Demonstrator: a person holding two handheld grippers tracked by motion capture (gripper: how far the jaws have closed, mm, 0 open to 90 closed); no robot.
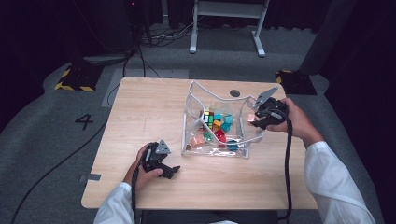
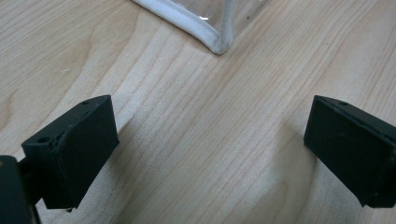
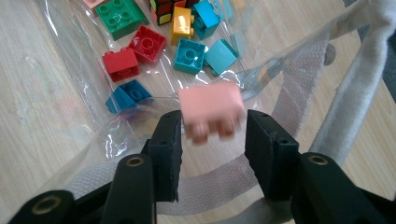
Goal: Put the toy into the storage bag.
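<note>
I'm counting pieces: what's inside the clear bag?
Inside the bag: a puzzle cube and loose bricks in red, green, blue, teal, yellow, pink. Some overlap, so an exact count isn't possible.

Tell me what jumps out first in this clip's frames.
A pink brick, blurred, sits between the right gripper's parted fingers, just above the rim of a clear bag at mid-table. In the bag lie coloured bricks and a puzzle cube. The left gripper rests open on bare wood near the bag's corner.
</note>
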